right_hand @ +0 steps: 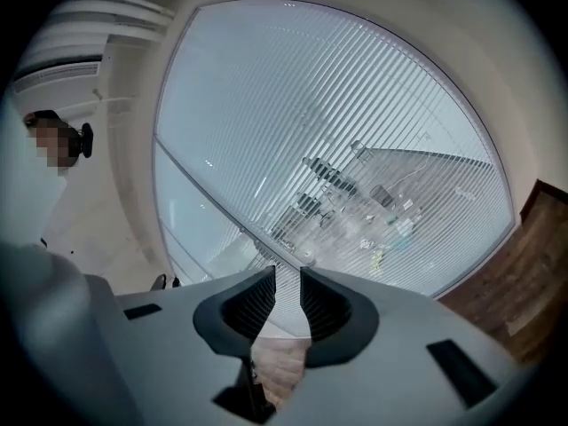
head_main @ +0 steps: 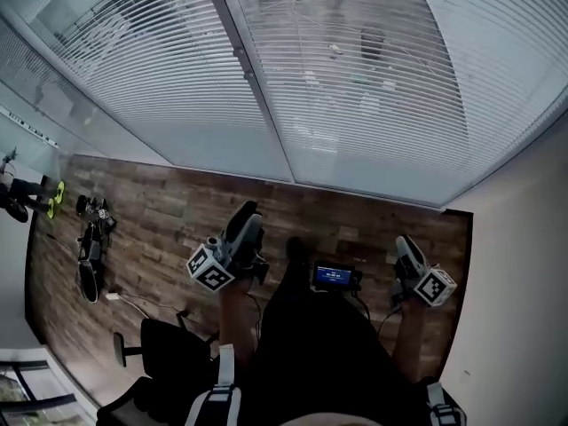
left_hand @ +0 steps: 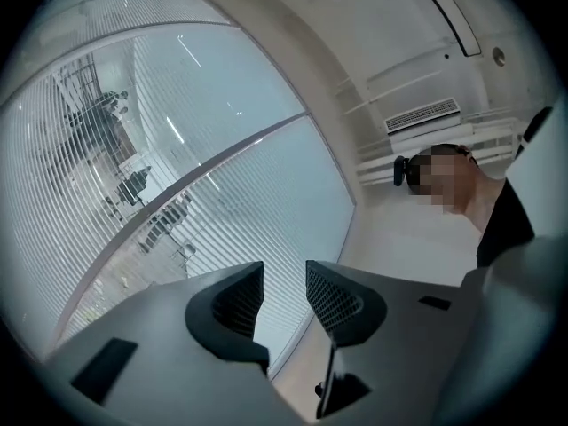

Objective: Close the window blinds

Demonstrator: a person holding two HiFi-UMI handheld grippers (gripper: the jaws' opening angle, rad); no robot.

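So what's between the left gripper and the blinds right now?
Only bare wood floor, as the head view shows. The left gripper is short of the blinds, and in its own view nothing sits between its fingers.

The dark wood-plank floor (head_main: 355, 216) carries a black office chair (head_main: 164, 349). Beyond the chair, along the left wall, a heap of black gear (head_main: 90, 247) lies on the planks, with a yellow-green piece (head_main: 57, 193) farther on. A pale cable (head_main: 142, 303) trails near the chair.
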